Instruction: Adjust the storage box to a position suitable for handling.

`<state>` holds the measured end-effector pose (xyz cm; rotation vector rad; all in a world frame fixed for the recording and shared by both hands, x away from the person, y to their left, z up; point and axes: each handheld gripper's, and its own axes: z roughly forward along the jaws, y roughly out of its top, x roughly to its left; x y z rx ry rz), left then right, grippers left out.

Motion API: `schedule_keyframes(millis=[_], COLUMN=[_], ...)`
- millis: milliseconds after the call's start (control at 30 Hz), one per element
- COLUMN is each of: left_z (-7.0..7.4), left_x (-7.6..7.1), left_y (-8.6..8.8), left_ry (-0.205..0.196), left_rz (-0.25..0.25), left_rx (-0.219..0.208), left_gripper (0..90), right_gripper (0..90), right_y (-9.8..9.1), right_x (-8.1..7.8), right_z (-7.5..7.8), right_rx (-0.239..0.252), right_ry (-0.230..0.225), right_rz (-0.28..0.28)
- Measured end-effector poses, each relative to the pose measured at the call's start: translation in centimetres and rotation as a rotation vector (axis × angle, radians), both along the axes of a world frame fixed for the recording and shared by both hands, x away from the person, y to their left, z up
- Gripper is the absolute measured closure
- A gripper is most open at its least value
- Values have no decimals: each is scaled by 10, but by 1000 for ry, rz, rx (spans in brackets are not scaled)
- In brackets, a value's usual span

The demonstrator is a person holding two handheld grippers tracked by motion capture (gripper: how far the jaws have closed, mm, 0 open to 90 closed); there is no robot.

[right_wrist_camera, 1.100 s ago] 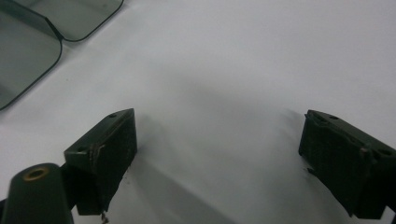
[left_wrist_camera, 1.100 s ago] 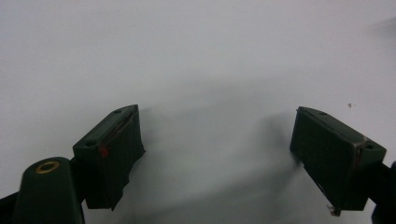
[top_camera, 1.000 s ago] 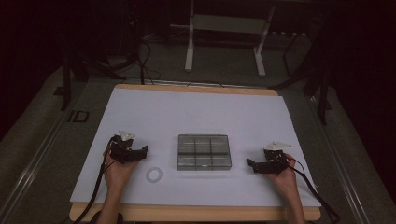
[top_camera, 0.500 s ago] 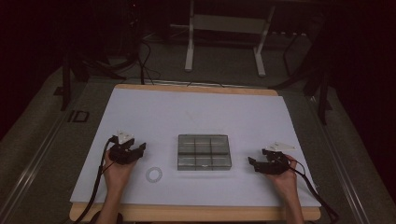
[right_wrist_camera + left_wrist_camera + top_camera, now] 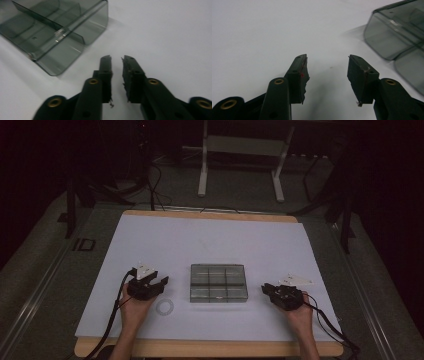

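Smoky translucent box (image 5: 218,282), rounded corners

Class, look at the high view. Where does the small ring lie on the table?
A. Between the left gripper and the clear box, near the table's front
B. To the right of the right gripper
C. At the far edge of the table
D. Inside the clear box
A: the ring lies flat on the white table, just right of the left gripper and left of the box.
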<state>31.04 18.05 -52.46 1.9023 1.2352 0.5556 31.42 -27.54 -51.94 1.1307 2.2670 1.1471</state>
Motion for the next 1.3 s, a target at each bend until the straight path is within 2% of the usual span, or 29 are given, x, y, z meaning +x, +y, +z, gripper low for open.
schedule_keyframes(millis=[100,200,267,433,600,633,700,767,800,1100,1300], left_z=[1,1,1,0,0,0,0,0,0,1,1], left_x=[-1,-2,-3,-4,-4,-4,-4,-4,-5,-5,-5], left_y=[-7,-12,-17,-24,-25,-25,-25,-26,-25,-26,-27], left_ry=[-6,-9,-5,-3,2,3,6,5,5,8,10], left_rz=[-21,-36,-49,-73,-76,-76,-76,-76,-78,-80,-84], left_rx=[-2,-5,-7,-3,-11,-10,-10,-10,-11,-22,-28], left_gripper=[511,509,507,507,508,509,509,509,509,512,515], right_gripper=[826,844,844,837,834,834,832,828,830,832,832], right_y=[7,10,11,11,6,8,16,22,25,47,54], right_x=[-2,-4,-4,-9,-18,-22,-30,-33,-32,-20,-15], right_z=[5,9,8,10,19,24,31,35,37,25,20], right_rx=[-43,-16,-47,-70,-158,-199,-241,-221,-194,-173,-160], right_ry=[-24,-32,-45,-63,-121,-148,-177,-177,-166,-134,-127], right_rz=[-9,-10,-25,-29,-51,-56,-33,-20,-18,-3,1])
